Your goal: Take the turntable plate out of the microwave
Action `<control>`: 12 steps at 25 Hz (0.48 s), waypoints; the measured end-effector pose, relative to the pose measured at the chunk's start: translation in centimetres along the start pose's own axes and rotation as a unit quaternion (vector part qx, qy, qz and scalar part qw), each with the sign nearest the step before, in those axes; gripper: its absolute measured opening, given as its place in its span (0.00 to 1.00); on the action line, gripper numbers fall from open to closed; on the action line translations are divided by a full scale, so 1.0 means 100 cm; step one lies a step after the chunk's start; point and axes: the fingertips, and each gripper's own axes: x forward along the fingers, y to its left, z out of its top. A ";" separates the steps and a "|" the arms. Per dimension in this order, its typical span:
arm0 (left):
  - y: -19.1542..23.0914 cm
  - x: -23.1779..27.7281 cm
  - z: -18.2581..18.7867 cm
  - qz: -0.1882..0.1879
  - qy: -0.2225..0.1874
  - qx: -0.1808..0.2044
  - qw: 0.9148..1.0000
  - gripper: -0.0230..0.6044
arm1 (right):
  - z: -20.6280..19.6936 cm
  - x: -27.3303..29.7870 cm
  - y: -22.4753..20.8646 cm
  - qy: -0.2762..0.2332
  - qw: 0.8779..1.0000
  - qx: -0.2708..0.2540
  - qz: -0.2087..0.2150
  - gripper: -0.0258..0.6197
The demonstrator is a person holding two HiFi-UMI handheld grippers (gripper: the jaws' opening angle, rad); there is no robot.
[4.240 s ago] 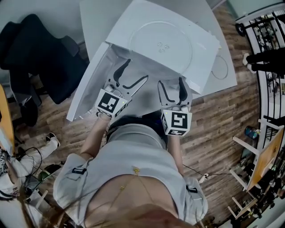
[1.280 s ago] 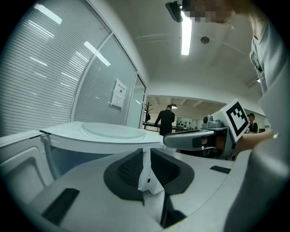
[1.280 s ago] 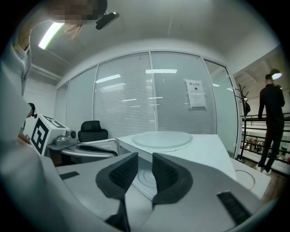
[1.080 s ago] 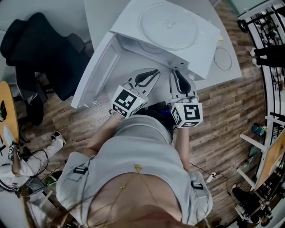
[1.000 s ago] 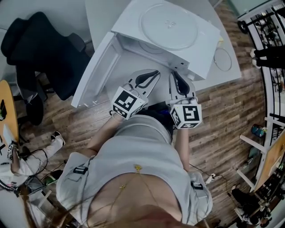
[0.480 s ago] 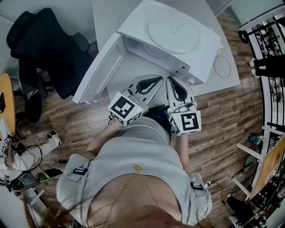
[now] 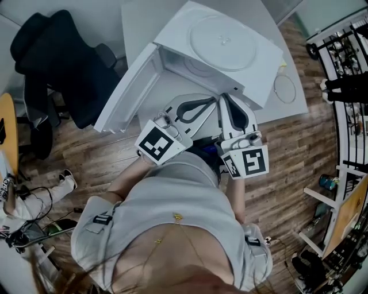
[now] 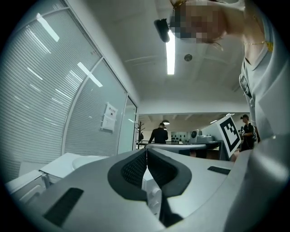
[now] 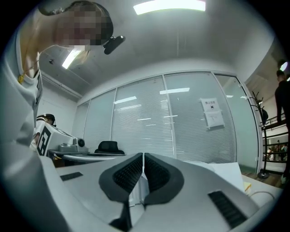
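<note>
The round glass turntable plate [image 7: 225, 41] lies flat on top of the white microwave [image 7: 259, 74], whose door [image 7: 127, 91] swings open to the left. Both grippers hover in front of the open cavity [image 7: 190, 64], level and side by side. My left gripper [image 7: 214, 101] is shut with nothing between its pads; the left gripper view shows its jaws [image 8: 146, 153] pressed together. My right gripper [image 7: 223, 97] is also shut and empty, its jaws [image 9: 143, 157] touching in the right gripper view. Neither touches the plate or the microwave.
A thin ring [image 7: 284, 88] lies on the white table [image 7: 144, 17] to the right of the microwave. A black office chair [image 7: 54, 63] stands at the left on the wooden floor. Cables [image 7: 34, 195] lie at lower left; a metal rack [image 7: 345, 69] lines the right edge.
Both grippers have risen toward the camera and drawn closer together in front of the microwave opening. The plate on top has not moved.
</note>
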 end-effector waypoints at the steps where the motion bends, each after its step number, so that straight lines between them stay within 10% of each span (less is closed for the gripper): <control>1: -0.001 -0.001 0.003 -0.002 -0.003 -0.001 1.000 0.09 | 0.004 0.000 0.001 -0.003 1.000 -0.004 -0.001 0.08; 12: -0.002 -0.003 0.005 -0.010 0.004 0.016 1.000 0.08 | 0.006 -0.007 0.008 0.006 0.999 -0.034 -0.008 0.08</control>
